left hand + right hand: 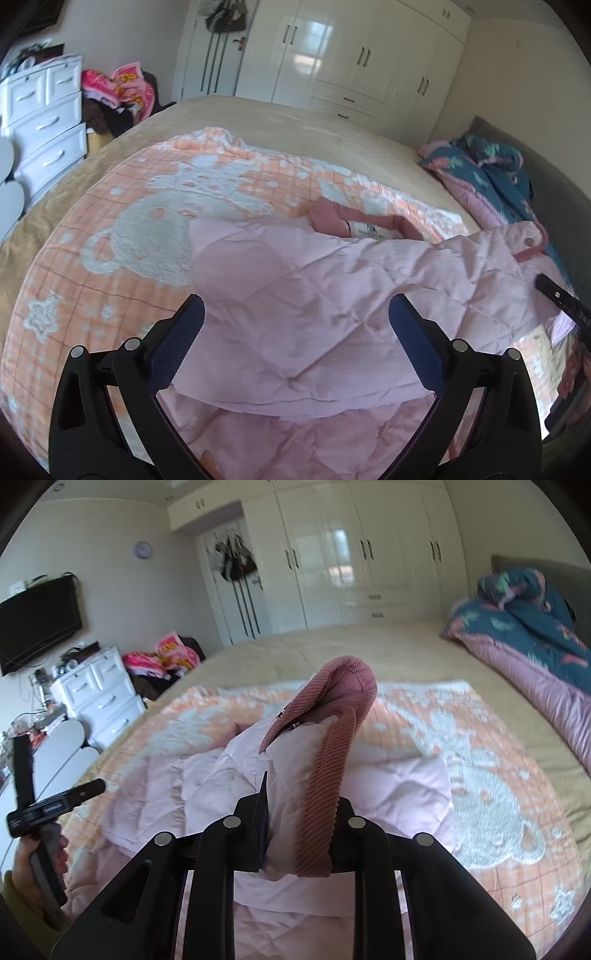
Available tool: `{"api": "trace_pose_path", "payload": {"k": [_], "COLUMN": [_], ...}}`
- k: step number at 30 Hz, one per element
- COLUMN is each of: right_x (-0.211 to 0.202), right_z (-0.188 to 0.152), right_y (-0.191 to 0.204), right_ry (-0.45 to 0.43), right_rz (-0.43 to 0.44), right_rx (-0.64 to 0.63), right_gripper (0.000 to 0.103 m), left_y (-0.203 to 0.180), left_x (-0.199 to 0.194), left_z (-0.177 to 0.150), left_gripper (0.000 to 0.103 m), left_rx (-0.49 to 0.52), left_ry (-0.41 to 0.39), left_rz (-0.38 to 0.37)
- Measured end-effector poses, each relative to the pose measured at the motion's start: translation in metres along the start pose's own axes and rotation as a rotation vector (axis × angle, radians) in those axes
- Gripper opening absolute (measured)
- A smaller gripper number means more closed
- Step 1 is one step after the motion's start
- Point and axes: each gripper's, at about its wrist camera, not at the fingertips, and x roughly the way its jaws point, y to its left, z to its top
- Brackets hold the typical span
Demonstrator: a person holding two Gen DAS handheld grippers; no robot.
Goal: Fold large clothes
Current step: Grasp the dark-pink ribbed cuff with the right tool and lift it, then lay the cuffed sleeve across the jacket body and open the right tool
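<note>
A pale pink quilted jacket (332, 280) lies spread on an orange and white blanket (147, 221) on the bed. Its darker pink ribbed collar (354, 221) with a label faces up. My left gripper (296, 301) hovers open over the jacket's middle, nothing between its blue pads. My right gripper (301, 812) is shut on a bunched edge of the jacket (399, 786). The ribbed pink trim (343, 686) stands up out of the jaws, lifted off the bed. The left gripper (55, 805) also shows in the right wrist view at far left, held by a hand (22, 867).
The beige bed (314, 125) extends beyond the blanket. A folded blue and pink quilt (535, 638) lies along the headboard side. White drawers (44, 122), a pile of pink clothes (122, 88), a wall television (37, 627) and white wardrobes (351, 554) line the room.
</note>
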Motion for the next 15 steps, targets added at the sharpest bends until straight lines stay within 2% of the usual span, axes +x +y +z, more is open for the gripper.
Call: {"api": "trace_pose_path", "payload": {"k": [3,8,11,13,15], "right_x": [0.016,0.032,0.035,0.036,0.035], "right_z": [-0.013,-0.038,-0.047,-0.05,-0.051], "right_y": [-0.007,-0.023,-0.026,-0.027,-0.028], "right_ry": [0.036,0.107,0.124,0.135,0.141], "right_rz": [-0.015,-0.028,-0.038,-0.045,-0.052], "right_rx": [0.03,0.093,0.109,0.122,0.138], "right_gripper": [0.02,0.022,0.027,0.031,0.036], "left_y": [-0.006,-0.014,-0.019,-0.024,-0.026], "left_x": [0.009,0.021,0.027,0.029,0.034], "left_z": [-0.004,-0.011,-0.015,-0.018,-0.021], "left_gripper": [0.093,0.083,0.071,0.055,0.049], "left_rx": [0.01,0.032,0.041,0.059,0.052], "left_ry": [0.026,0.054,0.075,0.082,0.099], "left_rz": [-0.005,-0.009,-0.034,-0.04,-0.062]}}
